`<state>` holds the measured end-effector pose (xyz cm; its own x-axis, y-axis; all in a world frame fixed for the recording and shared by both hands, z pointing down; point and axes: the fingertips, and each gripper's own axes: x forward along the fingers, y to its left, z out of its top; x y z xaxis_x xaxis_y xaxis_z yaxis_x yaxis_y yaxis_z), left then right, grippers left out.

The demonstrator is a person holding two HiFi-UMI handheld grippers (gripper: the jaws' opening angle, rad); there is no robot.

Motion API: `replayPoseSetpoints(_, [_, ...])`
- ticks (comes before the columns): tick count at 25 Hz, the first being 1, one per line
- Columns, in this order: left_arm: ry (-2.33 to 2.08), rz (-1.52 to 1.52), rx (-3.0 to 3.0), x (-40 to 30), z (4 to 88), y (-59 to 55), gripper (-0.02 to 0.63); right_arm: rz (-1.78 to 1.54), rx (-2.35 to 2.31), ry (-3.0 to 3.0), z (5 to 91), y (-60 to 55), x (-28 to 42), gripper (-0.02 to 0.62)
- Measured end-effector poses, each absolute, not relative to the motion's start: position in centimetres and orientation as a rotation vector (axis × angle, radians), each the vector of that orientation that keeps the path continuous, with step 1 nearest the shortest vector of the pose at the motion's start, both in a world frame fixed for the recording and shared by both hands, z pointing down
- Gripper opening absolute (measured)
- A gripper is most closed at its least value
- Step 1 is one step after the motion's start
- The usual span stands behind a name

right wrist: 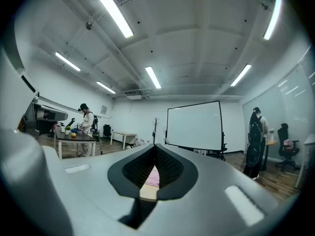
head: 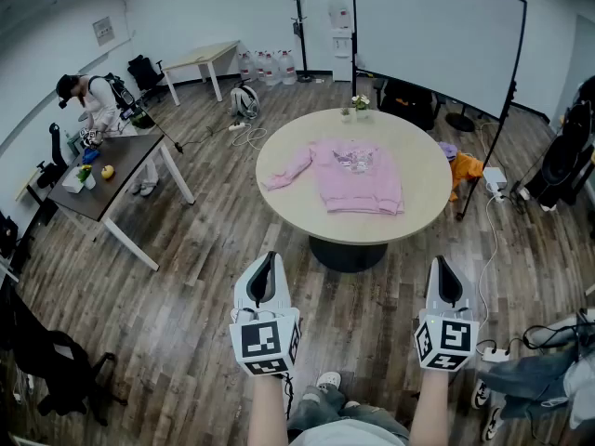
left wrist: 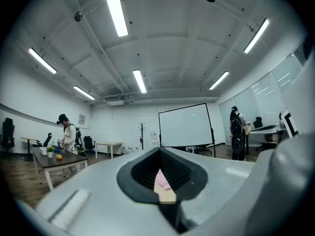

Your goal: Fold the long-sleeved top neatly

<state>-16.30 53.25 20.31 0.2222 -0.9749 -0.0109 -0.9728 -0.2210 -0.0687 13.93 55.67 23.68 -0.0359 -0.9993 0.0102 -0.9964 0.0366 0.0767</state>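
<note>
As the head view shows, the pink long-sleeved top [head: 358, 177] lies spread on the round worktop [head: 418, 214], its chest print unreadable. Left gripper view: left hand-held gripper [left wrist: 160, 149] pressed together, pinching nothing. Right gripper view: right hand-held gripper [right wrist: 155, 146] likewise.

Left hand-held gripper [head: 268, 259] and right hand-held gripper [head: 442, 263]: pale grey shells, black pads [head: 264, 282], black-and-white marker cubes [head: 263, 340]; trousers [head: 327, 416] seem denim.

The forearms [head: 268, 411] reach forward side by side, well apart. The left gripper [head: 269, 260] and right gripper [head: 440, 263] both point level. Each has its jaws closed together, gripping nothing.
</note>
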Motion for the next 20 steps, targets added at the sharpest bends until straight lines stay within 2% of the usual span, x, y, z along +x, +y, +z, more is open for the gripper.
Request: replayPoseSetpoints(20, [1.929, -0.058, -2.430, -16.7, 21.5, 49.3, 0.000, -0.056, 2.105, -2.203, 25.3, 51.5, 13.0, 0.023])
